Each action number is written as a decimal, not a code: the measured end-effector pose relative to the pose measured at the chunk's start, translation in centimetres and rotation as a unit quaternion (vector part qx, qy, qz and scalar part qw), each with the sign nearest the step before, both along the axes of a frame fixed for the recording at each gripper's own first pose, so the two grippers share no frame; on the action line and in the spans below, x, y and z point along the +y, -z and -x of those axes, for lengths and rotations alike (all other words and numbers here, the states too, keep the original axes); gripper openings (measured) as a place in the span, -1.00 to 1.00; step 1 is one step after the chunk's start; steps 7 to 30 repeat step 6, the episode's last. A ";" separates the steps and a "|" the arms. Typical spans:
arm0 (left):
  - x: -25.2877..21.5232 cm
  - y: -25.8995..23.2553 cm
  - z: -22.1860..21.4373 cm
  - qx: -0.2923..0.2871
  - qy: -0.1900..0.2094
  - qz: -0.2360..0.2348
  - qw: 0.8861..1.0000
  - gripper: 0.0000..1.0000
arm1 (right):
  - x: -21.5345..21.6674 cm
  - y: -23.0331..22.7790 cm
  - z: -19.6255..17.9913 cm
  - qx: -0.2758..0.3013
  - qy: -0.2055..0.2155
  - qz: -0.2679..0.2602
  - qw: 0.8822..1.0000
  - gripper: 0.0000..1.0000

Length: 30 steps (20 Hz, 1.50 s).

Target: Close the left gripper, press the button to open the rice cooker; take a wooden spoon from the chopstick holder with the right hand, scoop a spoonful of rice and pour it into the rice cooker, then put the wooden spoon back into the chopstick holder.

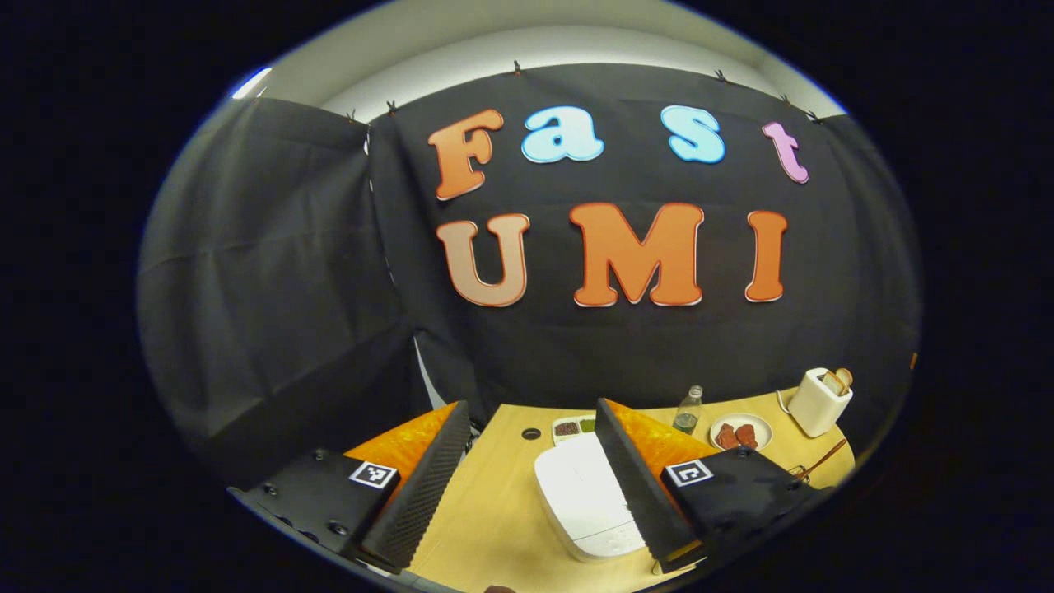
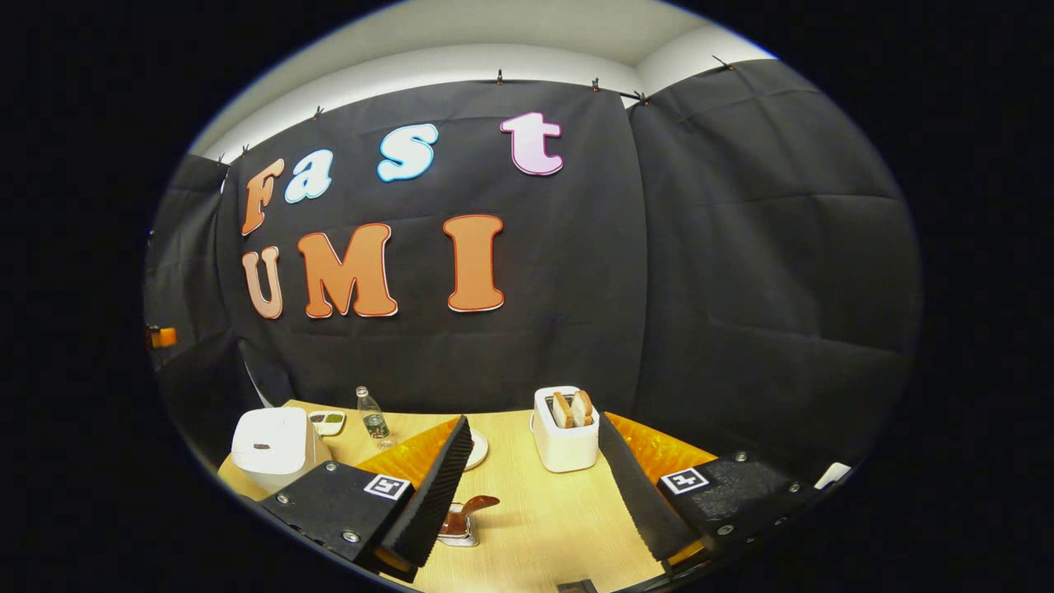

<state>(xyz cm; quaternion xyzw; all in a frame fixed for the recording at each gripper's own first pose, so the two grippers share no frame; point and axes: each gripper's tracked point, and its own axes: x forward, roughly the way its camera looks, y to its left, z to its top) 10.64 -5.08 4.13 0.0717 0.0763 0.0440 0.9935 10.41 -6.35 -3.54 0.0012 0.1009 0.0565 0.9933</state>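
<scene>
Evidently both claws gape empty: left claw [image 1: 531,486] hovers above the closed white rounded plastic rice cooker [image 1: 586,498], right claw [image 2: 535,494] well right of it.

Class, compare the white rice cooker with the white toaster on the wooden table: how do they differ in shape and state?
The white rice cooker is broad and rounded with its lid shut; the white toaster is a narrower, upright box. The toaster's top slots hold two toast slices, while the cooker's lid is flat and bare. Both are white appliances standing on the wooden table.
</scene>
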 end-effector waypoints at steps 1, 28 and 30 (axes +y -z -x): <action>0.7 -1.3 1.0 -0.014 -0.005 0.009 1.000 0.99 | 0.1 -0.3 -0.1 -0.002 0.001 -0.001 1.000 0.90; 3.1 -5.1 5.1 -0.063 -0.013 0.048 0.997 1.00 | -0.5 -1.5 0.2 -0.015 0.009 0.008 1.000 0.90; 3.1 -5.1 5.1 -0.063 -0.013 0.048 0.997 1.00 | -0.5 -1.5 0.2 -0.015 0.009 0.008 1.000 0.90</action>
